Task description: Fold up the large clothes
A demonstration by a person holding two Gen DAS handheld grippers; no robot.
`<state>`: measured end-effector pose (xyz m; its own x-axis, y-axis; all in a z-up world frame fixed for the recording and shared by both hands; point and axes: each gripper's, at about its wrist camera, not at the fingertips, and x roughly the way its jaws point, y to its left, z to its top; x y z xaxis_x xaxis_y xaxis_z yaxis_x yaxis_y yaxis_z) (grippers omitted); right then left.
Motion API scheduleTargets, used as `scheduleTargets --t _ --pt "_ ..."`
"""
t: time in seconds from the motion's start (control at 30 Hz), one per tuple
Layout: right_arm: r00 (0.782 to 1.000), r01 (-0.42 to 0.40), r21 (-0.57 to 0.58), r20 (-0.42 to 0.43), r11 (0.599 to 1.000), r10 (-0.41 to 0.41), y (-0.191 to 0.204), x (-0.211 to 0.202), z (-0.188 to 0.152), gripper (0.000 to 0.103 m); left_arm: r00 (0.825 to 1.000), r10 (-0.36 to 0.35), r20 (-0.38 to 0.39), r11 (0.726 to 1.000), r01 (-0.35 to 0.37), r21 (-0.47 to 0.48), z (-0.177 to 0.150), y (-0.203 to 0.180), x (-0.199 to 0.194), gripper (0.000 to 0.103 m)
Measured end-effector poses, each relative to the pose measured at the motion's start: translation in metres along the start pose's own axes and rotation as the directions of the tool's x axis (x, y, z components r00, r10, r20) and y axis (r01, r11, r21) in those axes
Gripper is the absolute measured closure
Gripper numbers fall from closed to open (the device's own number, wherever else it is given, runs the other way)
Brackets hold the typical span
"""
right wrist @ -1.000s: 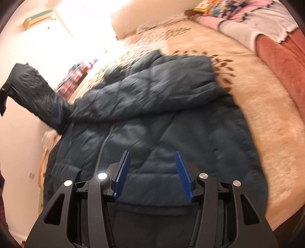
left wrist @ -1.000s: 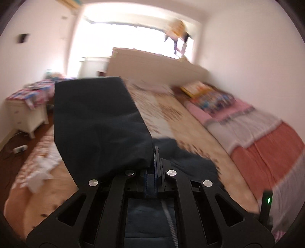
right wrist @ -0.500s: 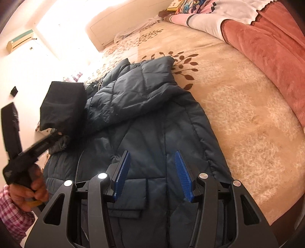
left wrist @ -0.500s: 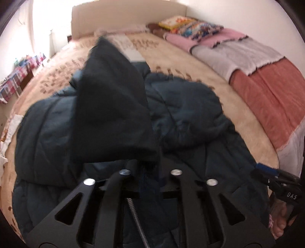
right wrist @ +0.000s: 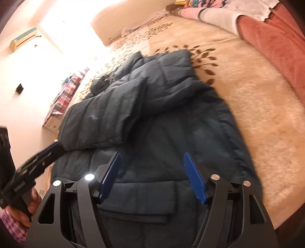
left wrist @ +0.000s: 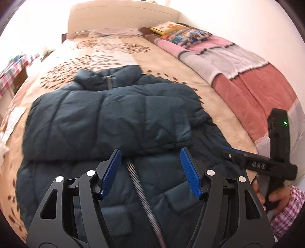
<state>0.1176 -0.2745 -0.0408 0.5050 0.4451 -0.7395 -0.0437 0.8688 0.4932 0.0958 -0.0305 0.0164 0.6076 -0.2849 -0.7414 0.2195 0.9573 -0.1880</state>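
Note:
A dark blue puffer jacket [left wrist: 106, 122] lies front up on the bed, zipper [left wrist: 141, 188] down its middle. Both sleeves are folded across its chest; the top sleeve [right wrist: 106, 114] lies crosswise. My left gripper [left wrist: 150, 171] is open and empty, just above the jacket below the folded sleeves. My right gripper [right wrist: 151, 176] is open and empty over the jacket's lower right part, near a pocket flap [right wrist: 137, 202]. The right gripper also shows at the right edge of the left wrist view [left wrist: 230, 154], and the left gripper at the left of the right wrist view [right wrist: 51, 150].
The bed [left wrist: 171, 63] has a beige leaf-pattern cover and a white headboard [left wrist: 122, 17]. Folded pink, grey and red blankets [left wrist: 247, 76] lie along its right side. A nightstand with a plaid cloth [right wrist: 66, 91] stands to the left.
My left gripper carried the sleeve down across the jacket's chest, let go of it and opened. The right gripper stayed open and moved a little lower over the jacket.

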Motion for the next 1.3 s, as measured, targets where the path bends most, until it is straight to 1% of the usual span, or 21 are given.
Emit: scheduleTargets --t 0.07,0.17,0.27,0.3,0.33,0.37,0.4,0.43,0.53,0.6,0.7,0.77,0.8,0.9,0.93,0.97,1.03,1.17,1.23,1.27,1.3 --pt "1.000 -0.012 -0.001 -0.020 1.000 0.012 0.007 0.012 0.006 0.035 1.000 0.022 0.012 0.999 -0.022 -0.039 -0.006 0.016 -0.009 0.039" --pt "0.998 -0.043 0.020 -0.044 0.999 0.044 0.019 0.030 0.019 0.035 0.997 0.070 0.026 0.990 -0.066 -0.121 -0.021 0.047 -0.027 0.039" --pt "0.996 -0.043 0.054 -0.072 0.998 0.047 0.030 0.055 0.033 0.036 0.992 0.125 0.032 0.974 -0.116 -0.197 -0.038 0.077 -0.044 0.039" --pt "0.996 -0.034 0.062 -0.083 0.997 0.039 0.032 0.062 0.036 0.044 0.989 0.144 0.029 0.965 -0.134 -0.224 -0.044 0.087 -0.049 0.039" --pt "0.995 -0.022 0.068 -0.094 0.997 0.029 0.034 0.068 0.038 0.055 0.987 0.158 0.027 0.958 -0.147 -0.247 -0.049 0.096 -0.052 0.039" --pt "0.994 -0.004 0.073 -0.113 0.997 0.013 0.035 0.076 0.040 0.061 0.984 0.177 0.023 0.947 -0.163 -0.277 -0.055 0.107 -0.057 0.039" --pt "0.992 -0.002 0.082 -0.124 0.997 0.013 0.034 0.080 0.041 0.077 0.982 0.188 0.021 0.939 -0.173 -0.297 -0.060 0.114 -0.060 0.039" --pt "0.992 -0.015 0.092 -0.126 0.996 0.026 0.033 0.081 0.041 0.089 0.980 0.196 0.020 0.931 -0.180 -0.318 -0.065 0.121 -0.063 0.039" --pt "0.994 -0.032 0.094 -0.098 0.995 0.041 0.031 0.066 0.038 0.091 0.977 0.214 0.020 0.914 -0.193 -0.356 -0.076 0.137 -0.069 0.039" --pt "0.992 -0.039 0.106 -0.113 0.994 0.051 0.027 0.061 0.027 0.091 0.975 0.221 0.017 0.907 -0.200 -0.370 -0.081 0.144 -0.069 0.039" --pt "0.990 -0.013 0.105 -0.141 0.994 0.027 0.024 0.071 0.021 0.091 0.975 0.222 0.002 0.898 -0.204 -0.389 -0.085 0.152 -0.065 0.039" --pt "0.989 -0.002 0.124 -0.147 0.992 0.021 0.022 0.077 0.022 0.091 0.976 0.217 0.001 0.897 -0.199 -0.394 -0.085 0.154 -0.065 0.039" --pt "0.989 0.007 0.124 -0.148 0.992 0.011 0.023 0.078 0.022 0.089 0.976 0.218 0.005 0.899 -0.199 -0.390 -0.088 0.154 -0.069 0.039" --pt "0.990 0.020 0.125 -0.138 0.992 -0.003 0.024 0.073 0.023 0.062 0.971 0.240 0.017 0.903 -0.217 -0.370 -0.091 0.155 -0.078 0.039" --pt "0.993 0.031 0.116 -0.119 0.993 -0.017 0.025 0.066 0.024 0.056 0.968 0.250 0.017 0.902 -0.227 -0.367 -0.093 0.158 -0.082 0.039" --pt "0.994 0.037 0.106 -0.104 0.994 -0.026 0.026 0.060 0.024 0.054 0.967 0.256 0.017 0.901 -0.232 -0.367 -0.094 0.159 -0.084 0.038" --pt "0.996 0.039 0.083 -0.082 0.996 -0.032 0.026 0.046 0.023 0.046 0.961 0.278 0.010 0.892 -0.255 -0.373 -0.099 0.165 -0.092 0.038" --pt "0.998 0.046 0.021 -0.050 0.999 -0.045 0.022 0.012 0.011 0.045 0.949 0.315 -0.014 0.878 -0.297 -0.377 -0.112 0.177 -0.106 0.037" --pt "0.997 0.066 -0.010 -0.040 0.998 -0.066 0.018 -0.006 -0.002 0.040 0.943 0.329 -0.039 0.871 -0.320 -0.373 -0.122 0.183 -0.112 0.037" --pt "0.997 0.071 -0.019 -0.037 0.997 -0.071 0.016 -0.013 -0.009 0.038 0.942 0.331 -0.051 0.869 -0.326 -0.372 -0.127 0.185 -0.114 0.037" --pt "0.996 0.080 -0.030 -0.034 0.996 -0.081 0.014 -0.020 -0.014 0.034 0.943 0.326 -0.069 0.869 -0.328 -0.370 -0.133 0.187 -0.116 0.036"
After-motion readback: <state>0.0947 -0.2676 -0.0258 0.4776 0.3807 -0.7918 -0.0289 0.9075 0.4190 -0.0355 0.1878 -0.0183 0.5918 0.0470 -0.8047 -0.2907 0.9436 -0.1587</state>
